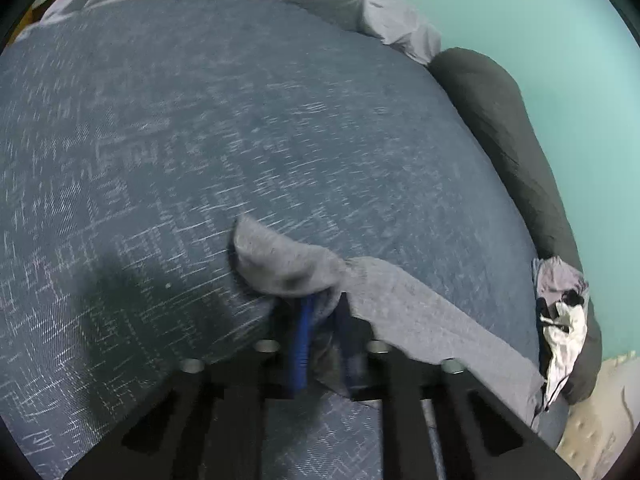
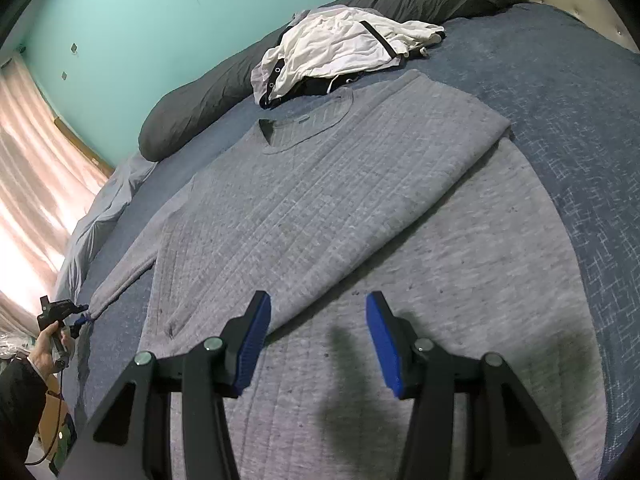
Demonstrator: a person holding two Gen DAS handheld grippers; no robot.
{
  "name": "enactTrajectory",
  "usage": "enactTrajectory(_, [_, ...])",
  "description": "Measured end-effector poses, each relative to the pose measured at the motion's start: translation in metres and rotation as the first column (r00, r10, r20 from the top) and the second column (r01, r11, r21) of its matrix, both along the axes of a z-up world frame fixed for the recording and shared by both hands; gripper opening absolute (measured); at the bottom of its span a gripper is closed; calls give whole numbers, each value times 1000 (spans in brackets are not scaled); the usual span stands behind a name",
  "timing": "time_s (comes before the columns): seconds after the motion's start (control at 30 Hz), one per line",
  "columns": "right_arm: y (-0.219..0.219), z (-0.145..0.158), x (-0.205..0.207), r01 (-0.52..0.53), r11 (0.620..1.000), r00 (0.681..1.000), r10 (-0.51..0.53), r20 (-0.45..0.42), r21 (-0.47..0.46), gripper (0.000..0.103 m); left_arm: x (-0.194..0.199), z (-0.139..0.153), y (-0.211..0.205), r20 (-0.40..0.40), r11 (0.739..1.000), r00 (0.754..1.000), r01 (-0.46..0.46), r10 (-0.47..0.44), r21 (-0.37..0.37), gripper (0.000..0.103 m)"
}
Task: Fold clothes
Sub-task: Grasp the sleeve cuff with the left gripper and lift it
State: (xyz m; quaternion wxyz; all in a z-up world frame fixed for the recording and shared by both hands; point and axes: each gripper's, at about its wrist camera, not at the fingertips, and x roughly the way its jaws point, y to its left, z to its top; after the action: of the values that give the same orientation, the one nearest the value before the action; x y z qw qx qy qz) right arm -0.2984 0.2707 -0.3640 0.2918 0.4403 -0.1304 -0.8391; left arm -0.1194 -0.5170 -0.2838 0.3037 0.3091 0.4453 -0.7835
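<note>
Left wrist view shows the left gripper (image 1: 320,312) with its blue pads pinched on the cuff of the grey sweater's sleeve (image 1: 288,264), which trails off to the right across the blue bedspread (image 1: 200,140). From the right wrist view, the grey sweater (image 2: 320,200) lies flat on the bed, neckline toward the dark bolster (image 2: 208,96) and a crumpled white garment (image 2: 340,52); one side is already folded over the body, while the other sleeve stretches out to where a hand (image 2: 48,348) holds the far gripper at the cuff. The right gripper (image 2: 318,332) hovers over the lower part of the sweater, fingers spread and holding nothing. The knit looks soft, fairly thick and limp: it should drape rather than hold a crease, sag between grip points and drag on the textured bedspread instead of sliding. The ribbed cuff is a sound place to hold, being denser; the hem corner nearest the right gripper would likely suit the next fold
</note>
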Motion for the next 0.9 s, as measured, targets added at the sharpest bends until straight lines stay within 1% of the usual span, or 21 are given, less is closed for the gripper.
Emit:
enactTrajectory(0.1, [3,0,-1,11,1000,1000,-11,3,-12,51,-9,17,6,-19,999,999,36,-37,-39,5])
enactTrajectory(0.2, [4,-1,-2,15,1000,1000,-15,10,-20,51,-15,45,18,-33,993,997,66,-70,-101,4])
enactTrajectory(0.3, [5,-2,-2,17,999,1000,-17,18,-33,51,-31,72,30,-59,982,992,99,-110,-162,4])
enactTrajectory(0.4, [8,-1,-3,24,999,1000,-23,21,-47,51,-46,95,53,-89,970,981,155,-173,-186,3])
enactTrajectory(0.5, [12,0,-5,35,997,999,-33,32,-64,51,-66,118,95,-114,950,962,220,-250,-220,3])
enactTrajectory(0.57, [13,-2,-6,34,997,998,-31,48,-70,51,-83,131,123,-130,932,942,273,-309,-238,3])
enactTrajectory(0.67, [11,-3,-7,22,998,998,-18,59,-66,51,-113,147,170,-144,894,900,368,-411,-254,3])
enactTrajectory(0.7, [11,-3,-7,17,998,998,-13,58,-65,51,-126,153,186,-145,878,883,401,-447,-263,3])
enactTrajectory(0.8, [14,0,-7,12,997,999,-8,49,-71,51,-146,164,241,-151,836,839,470,-523,-283,3])
enactTrajectory(0.9, [20,0,-8,23,997,998,-19,52,-79,51,-167,176,307,-164,787,781,547,-603,-286,3])
